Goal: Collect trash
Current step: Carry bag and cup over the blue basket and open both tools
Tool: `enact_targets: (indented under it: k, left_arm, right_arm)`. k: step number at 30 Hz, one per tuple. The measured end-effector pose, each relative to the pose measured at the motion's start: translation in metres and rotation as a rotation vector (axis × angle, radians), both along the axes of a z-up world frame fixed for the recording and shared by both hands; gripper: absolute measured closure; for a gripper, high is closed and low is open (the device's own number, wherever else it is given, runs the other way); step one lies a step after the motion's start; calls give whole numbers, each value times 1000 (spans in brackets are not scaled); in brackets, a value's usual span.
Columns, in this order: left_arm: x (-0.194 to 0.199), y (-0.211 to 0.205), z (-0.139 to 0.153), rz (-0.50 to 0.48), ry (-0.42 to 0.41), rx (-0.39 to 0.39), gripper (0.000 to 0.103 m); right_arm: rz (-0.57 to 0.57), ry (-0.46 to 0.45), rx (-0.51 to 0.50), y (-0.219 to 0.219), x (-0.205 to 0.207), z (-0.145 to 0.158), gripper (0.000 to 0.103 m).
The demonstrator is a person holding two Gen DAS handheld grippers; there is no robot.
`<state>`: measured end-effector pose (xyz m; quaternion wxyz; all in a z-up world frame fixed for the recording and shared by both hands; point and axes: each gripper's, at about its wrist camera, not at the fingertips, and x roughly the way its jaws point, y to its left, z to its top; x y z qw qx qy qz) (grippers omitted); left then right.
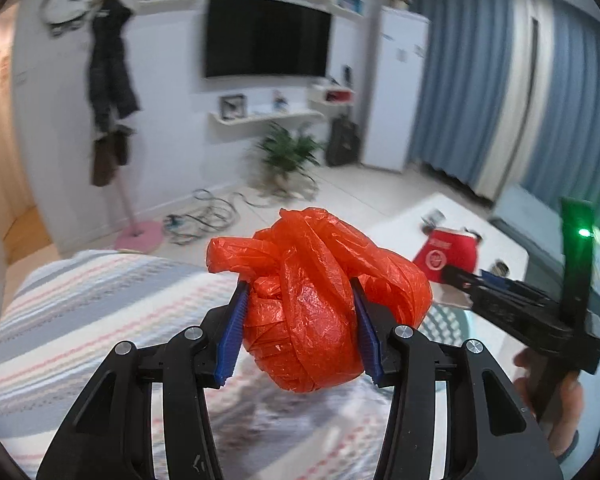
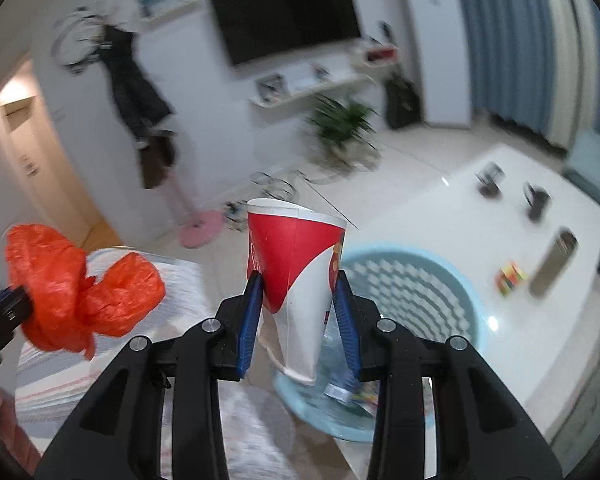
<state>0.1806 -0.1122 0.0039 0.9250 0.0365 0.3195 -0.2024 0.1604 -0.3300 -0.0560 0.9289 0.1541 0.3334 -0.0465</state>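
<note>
Both grippers are carrying trash at once, w/ everything lifted clear of any surface. The left gripper (image 1: 298, 322) is clamping a crumpled orange plastic bag (image 1: 316, 304), its blue pads (image 1: 231, 334) pressing into the bag's sides in the lower middle of the left wrist view; the same bag is showing at the lower left of the right wrist view, sticking out past the dark fingers. The right gripper (image 2: 298, 320) is squeezing a red and white paper cup (image 2: 296, 276) at mid-frame, the cup standing mouth-up and its lower half pinched flat betw. the pads. Just behind and below the cup, right of centre, a light blue basket (image 2: 452, 296) w/ a perforated wall is sitting beside a white table (image 2: 512, 196); some scraps seem to be lying in its bottom already, though blur is making them hard to name. Judging by that, the step in hand is the carry to the bin, and the pickup looks done. Next move prob. calls for bringing each gripper over the basket's mouth and letting go, cup first since it is nearer; the bag is light and may cling to the pads. As for writing: the cup is bearing a round logo and white lettering on the red, but it is too blurred to read; no brand is legible anywhere.
</note>
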Motion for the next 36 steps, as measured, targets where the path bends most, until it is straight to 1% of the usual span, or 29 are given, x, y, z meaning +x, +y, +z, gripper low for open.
enact_targets:
  k: [2, 3, 6, 10, 15, 16, 17, 18, 19, 22, 26, 30, 33, 35, 36]
  left_arm:
    - [6, -22, -13, -35, 35, 19, 56]
    - [9, -36, -25, -58, 61, 32, 56]
    - [19, -60, -48, -94, 114, 53, 56]
    - [39, -78, -68, -118, 166, 59, 56]
    - [39, -96, -85, -142, 188, 74, 48]
    - [39, -97, -86, -144, 186, 76, 45]
    - [38, -98, -88, -145, 185, 79, 40]
    - [38, -99, -88, -146, 183, 78, 38]
    - [37, -98, -88, -146, 181, 75, 36]
    - [32, -94, -86, -145, 173, 64, 30]
    - [25, -82, -81, -140, 158, 52, 28]
    - [15, -56, -69, -115, 139, 9, 25]
    - [7, -32, -57, -90, 116, -32, 24]
    - [0, -17, -48, -74, 98, -61, 23]
    - [-7, -5, -42, -60, 77, -78, 21]
  right_arm:
    - [-52, 63, 34, -26, 1, -23, 70]
    - [-72, 88, 51, -35, 1, -34, 70]
    - [-110, 145, 82, -50, 2, -57, 70]
    - [-139, 198, 87, -57, 5, -76, 69]
    - [-163, 232, 86, -64, 6, -88, 69]
    - [-163, 237, 93, -65, 5, -91, 65]
    - [-163, 239, 97, -65, 7, -92, 62]
    - [-167, 243, 100, -66, 7, -93, 55]
    - [-171, 245, 104, -67, 6, -94, 52]
    - [-166, 242, 115, -67, 5, -93, 52]
    - [-149, 231, 111, -57, 0, -85, 52]
    - [-116, 208, 90, -40, -5, -68, 52]
    - [-79, 176, 48, -18, -10, -50, 52]
    - [-54, 152, 8, -1, -15, -37, 48]
    - [-32, 130, -17, 12, -19, -28, 46]
